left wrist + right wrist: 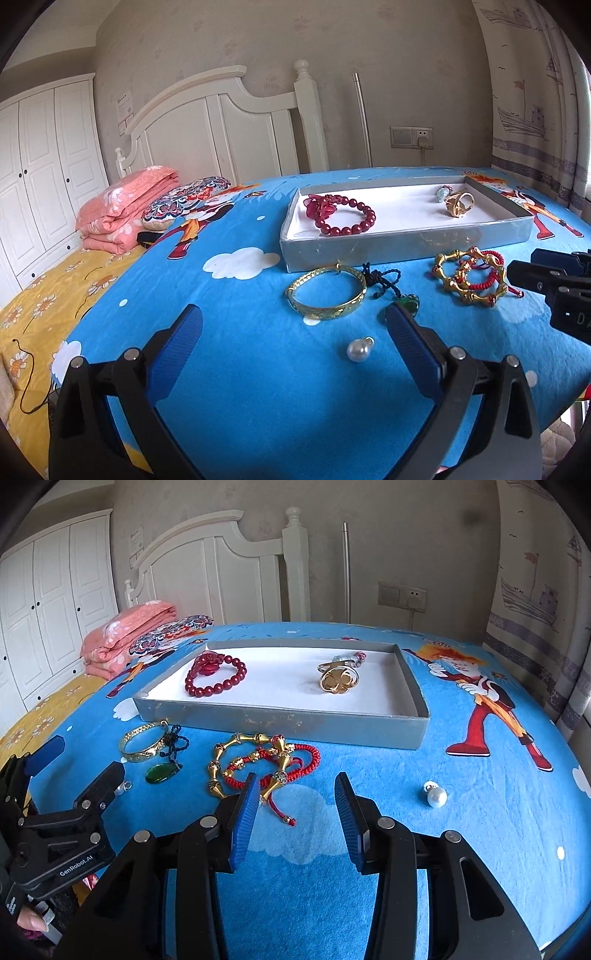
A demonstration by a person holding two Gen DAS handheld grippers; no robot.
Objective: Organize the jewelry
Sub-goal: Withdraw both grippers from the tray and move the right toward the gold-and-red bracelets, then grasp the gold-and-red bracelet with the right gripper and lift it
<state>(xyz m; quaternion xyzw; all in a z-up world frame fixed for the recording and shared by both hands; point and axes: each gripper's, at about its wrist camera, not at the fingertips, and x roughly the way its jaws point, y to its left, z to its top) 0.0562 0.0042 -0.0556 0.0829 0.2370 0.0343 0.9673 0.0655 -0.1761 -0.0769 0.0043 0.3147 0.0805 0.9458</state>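
A shallow grey box with a white floor holds a red bead bracelet, a gold ring and a pale stone. In front of it on the blue cloth lie a gold bangle, a green pendant on a dark cord, a gold link bracelet tangled with red cord bracelets, and pearl earrings. My left gripper is open and empty just short of the bangle. My right gripper is open and empty beside the red cords.
The blue cartoon cloth covers a table that drops off at the near and right edges. A bed with a yellow cover, folded pink quilt and white headboard stands to the left. A curtain hangs at right.
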